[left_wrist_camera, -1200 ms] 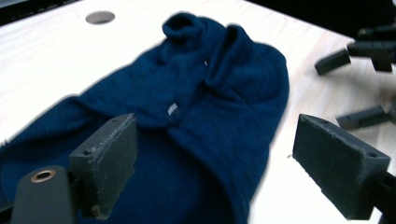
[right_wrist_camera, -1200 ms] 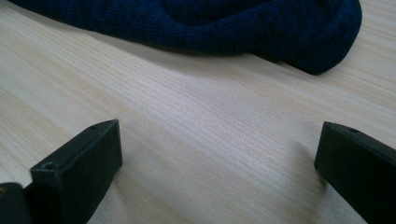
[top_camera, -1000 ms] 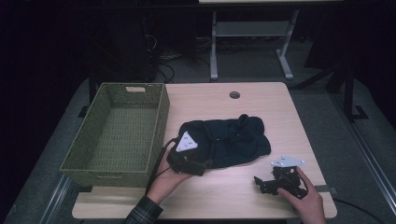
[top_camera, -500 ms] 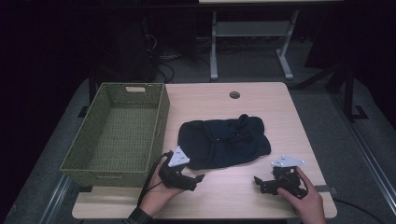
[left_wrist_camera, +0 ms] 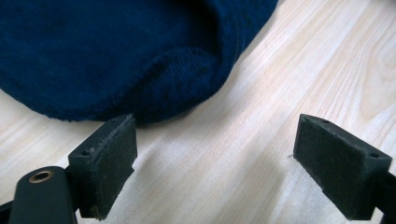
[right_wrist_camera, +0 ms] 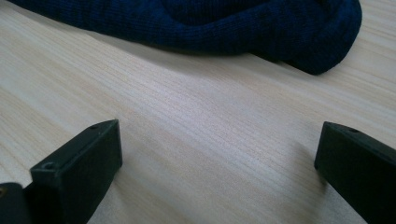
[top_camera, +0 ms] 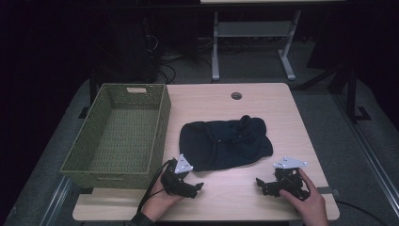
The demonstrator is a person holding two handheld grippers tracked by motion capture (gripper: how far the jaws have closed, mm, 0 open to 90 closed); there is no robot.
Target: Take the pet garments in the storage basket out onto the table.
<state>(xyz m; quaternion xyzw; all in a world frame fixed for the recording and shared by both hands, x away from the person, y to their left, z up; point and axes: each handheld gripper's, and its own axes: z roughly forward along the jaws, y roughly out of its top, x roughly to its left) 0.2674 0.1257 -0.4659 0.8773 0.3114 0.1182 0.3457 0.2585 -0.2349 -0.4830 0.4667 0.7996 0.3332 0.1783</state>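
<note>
A dark navy knitted garment [top_camera: 226, 143] lies crumpled in a low heap on the light wooden table [top_camera: 282, 106], right of centre and just beside the green woven basket [top_camera: 120, 136], apart from its wall. In the left gripper view its ribbed hem [left_wrist_camera: 140, 60] curves close above the jaws without touching them. The left gripper [top_camera: 197, 187], held low at the table's near edge just below the garment's left corner, has its jaws spread wide and grips nothing; bare wood shows between them. The right gripper [top_camera: 260, 183], near the front right of the table and a little apart from the garment's right end, likewise stands wide open and empty. A round cable hole [top_camera: 236, 96] sits in the far part of the tabletop. Beyond the table stands a grey metal frame [top_camera: 249, 37] on dark floor.
</note>
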